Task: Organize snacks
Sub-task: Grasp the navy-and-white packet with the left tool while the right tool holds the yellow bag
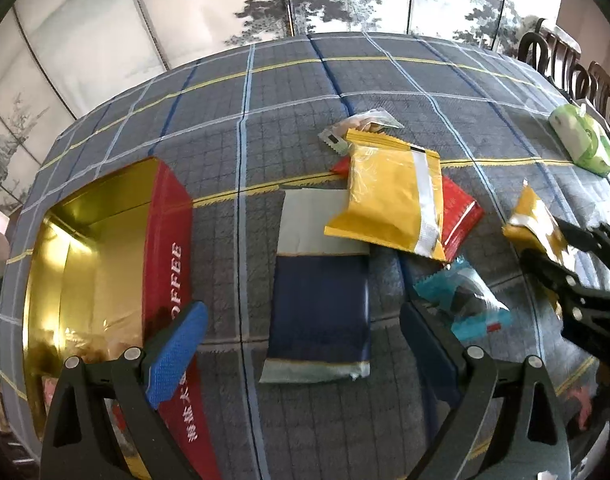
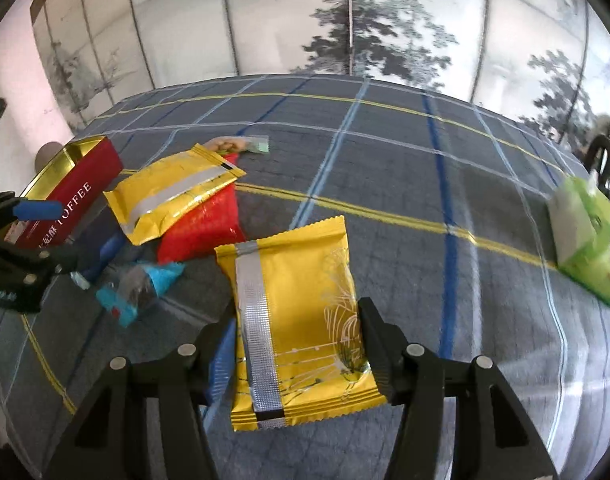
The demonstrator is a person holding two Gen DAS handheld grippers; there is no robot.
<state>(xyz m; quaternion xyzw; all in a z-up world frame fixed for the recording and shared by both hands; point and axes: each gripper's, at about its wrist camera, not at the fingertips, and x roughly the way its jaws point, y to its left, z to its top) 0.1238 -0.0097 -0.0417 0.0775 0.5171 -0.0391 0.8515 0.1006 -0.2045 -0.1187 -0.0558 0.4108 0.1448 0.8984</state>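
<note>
My right gripper point(image 2: 297, 354) has its fingers closed on a yellow snack packet point(image 2: 301, 320) above the counter point(image 2: 425, 152); my left gripper point(image 1: 301, 344) hangs wide over the navy packet point(image 1: 321, 308) beside the red tin point(image 1: 169, 248)

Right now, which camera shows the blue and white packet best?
The left wrist view: the blue and white packet lies flat between the open left gripper's fingers, fully visible. In the right wrist view it is mostly hidden behind that gripper; only a blue sliver shows.

red tin point(image 2: 75, 196) | side reads "TOFFEE" | Chinese characters beneath
</note>
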